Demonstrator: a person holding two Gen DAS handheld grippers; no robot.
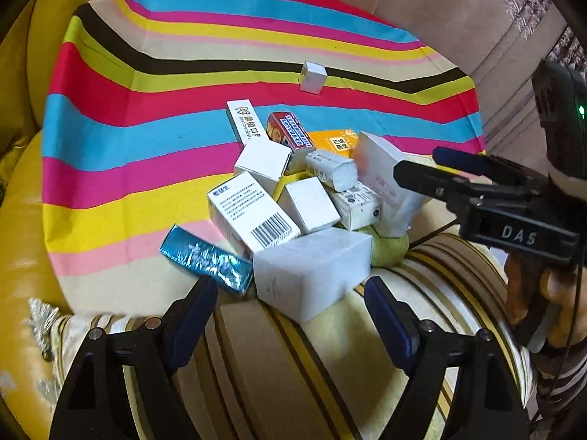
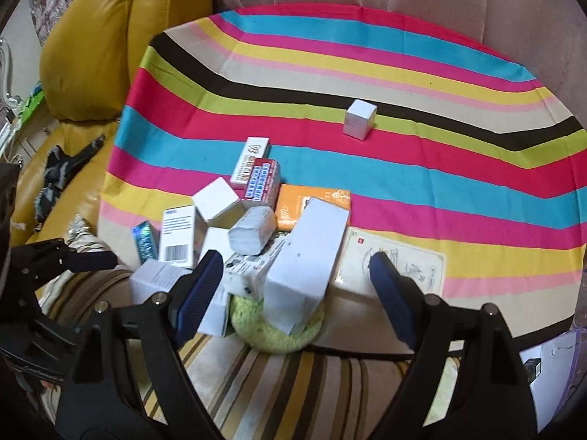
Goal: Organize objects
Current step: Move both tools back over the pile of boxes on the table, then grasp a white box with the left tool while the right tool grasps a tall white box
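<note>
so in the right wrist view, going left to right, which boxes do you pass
teal foil box → barcode box → red box → orange box → small white cube, standing apart from the pile.

A pile of boxes (image 1: 293,198) lay on the striped cloth (image 1: 146,117); one small white box (image 1: 313,77) stood apart at twelve o'clock.
</note>
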